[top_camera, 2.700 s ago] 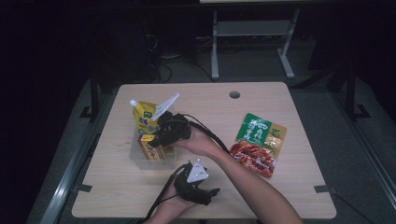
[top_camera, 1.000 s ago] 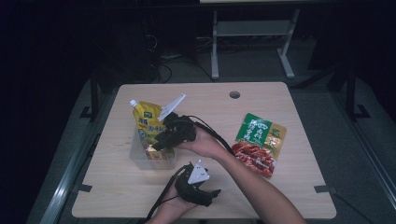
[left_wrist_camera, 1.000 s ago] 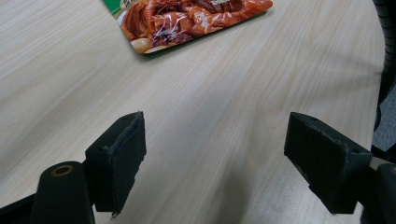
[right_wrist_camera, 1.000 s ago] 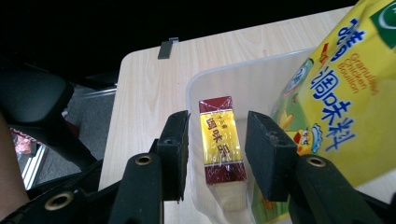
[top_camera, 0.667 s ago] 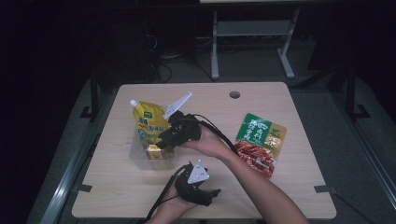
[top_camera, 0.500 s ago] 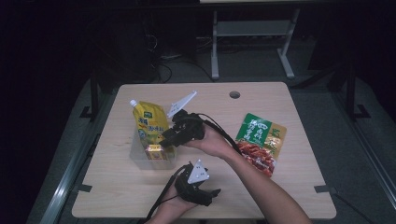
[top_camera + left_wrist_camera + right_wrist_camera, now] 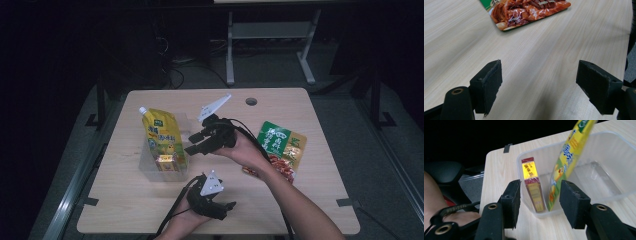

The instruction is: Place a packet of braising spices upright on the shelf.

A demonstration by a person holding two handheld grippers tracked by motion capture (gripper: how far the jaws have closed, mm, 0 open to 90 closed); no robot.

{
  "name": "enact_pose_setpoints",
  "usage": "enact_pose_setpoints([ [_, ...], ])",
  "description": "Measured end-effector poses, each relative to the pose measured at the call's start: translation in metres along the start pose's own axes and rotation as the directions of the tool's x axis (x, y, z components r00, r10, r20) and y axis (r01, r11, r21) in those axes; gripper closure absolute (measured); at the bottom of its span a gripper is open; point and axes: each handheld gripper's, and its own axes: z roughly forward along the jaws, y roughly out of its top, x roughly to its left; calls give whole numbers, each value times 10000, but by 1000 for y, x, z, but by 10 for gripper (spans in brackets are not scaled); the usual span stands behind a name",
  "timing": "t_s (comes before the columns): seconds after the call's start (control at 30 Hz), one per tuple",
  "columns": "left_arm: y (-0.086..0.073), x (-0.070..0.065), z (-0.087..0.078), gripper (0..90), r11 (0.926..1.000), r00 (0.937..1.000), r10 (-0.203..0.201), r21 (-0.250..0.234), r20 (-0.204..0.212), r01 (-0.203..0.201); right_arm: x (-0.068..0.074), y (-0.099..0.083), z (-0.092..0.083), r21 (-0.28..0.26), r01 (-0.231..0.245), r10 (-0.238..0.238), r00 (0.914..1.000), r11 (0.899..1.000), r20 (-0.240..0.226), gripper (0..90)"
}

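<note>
Jaws of the right gripper [image 7: 196, 142] are standing apart with nothing pressed between them, having just been opening, and they are hanging just beside the clear plastic bin [image 7: 146, 167] on the side facing the snack packet. Seen in the right gripper view, the right gripper [image 7: 539, 195] is looking straight at the bin's [image 7: 599, 192] near wall. Inside that bin, a yellow spouted pouch [image 7: 161, 136] is leaning upright against a small red-and-yellow carton [image 7: 166, 163], which is standing on end at the bin's near corner; the pouch [image 7: 566, 162] and the carton [image 7: 532, 187] are both lying beyond the jaws, not between them. Near the bin's front, close to the worktop [image 7: 300, 200] edge, the left gripper [image 7: 226, 209] is resting with its jaws spread wide and empty over bare wood. Well apart from the bin, a green-and-red snack packet [image 7: 280, 147] is lying flat on the worktop.
</note>
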Motion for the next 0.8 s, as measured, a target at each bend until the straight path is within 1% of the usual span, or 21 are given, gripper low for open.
enact_pose_setpoints([
  [0.03, 0, 0, 0, 205, 10000, 10000, 68, 2, 23, -68, 0, -2, -2, -48, -49, 50, 10000, 10000, 31, 492],
  [0.07, 0, 0, 1, 206, 10000, 10000, -44, 2, 69, 44, -1, -4, -5, -48, -145, 145, 9998, 9999, 96, 489],
  [0.17, 1, -1, 1, 207, 10000, 9999, -35, 34, 168, 34, -2, -13, -15, -172, -339, 344, 9990, 9993, 297, 480],
  [0.23, 1, -2, 2, 209, 10000, 9997, -26, 63, 247, 24, -3, -18, -21, -252, -350, 361, 9985, 9991, 421, 478],
  [0.3, 3, -2, 2, 212, 9999, 9996, -154, -10, 245, 154, -4, -23, -28, -278, -450, 466, 9972, 9986, 580, 465],
  [0.33, 3, -1, 1, 212, 10000, 9997, -82, 38, 238, 81, -5, -26, -32, -322, -568, 586, 9964, 9979, 609, 457],
  [0.37, 4, 0, 1, 213, 9999, 9997, -95, 40, 228, 95, -5, -28, -35, -365, -657, 679, 9956, 9972, 640, 451],
  [0.43, 6, 1, 0, 218, 9999, 9997, -116, -76, 196, 118, -8, -34, -42, -502, -829, 866, 9933, 9953, 763, 439],
  [0.47, 6, 1, 0, 219, 9998, 9997, -165, -136, 187, 168, -10, -36, -46, -478, -928, 964, 9921, 9945, 808, 429],
  [0.5, 7, 2, 0, 221, 9999, 9998, -83, -107, 168, 85, -10, -38, -48, -481, -990, 1029, 9910, 9939, 860, 423],
  [0.6, 8, 2, 0, 228, 9997, 9997, -149, -172, 207, 153, -13, -48, -59, -587, -1404, 1459, 9837, 9884, 1052, 407],
  [0.63, 9, 3, 0, 228, 9999, 9997, -65, -132, 228, 68, -14, -50, -61, -611, -1439, 1501, 9823, 9877, 1120, 399],
  [0.7, 10, 3, 0, 231, 9999, 9997, -55, -142, 245, 59, -16, -57, -67, -757, -1573, 1660, 9779, 9846, 1273, 388],
  [0.8, 12, 2, 1, 235, 9999, 9996, -60, -158, 276, 64, -19, -68, -76, -810, -1845, 1954, 9681, 9795, 1571, 367],
])
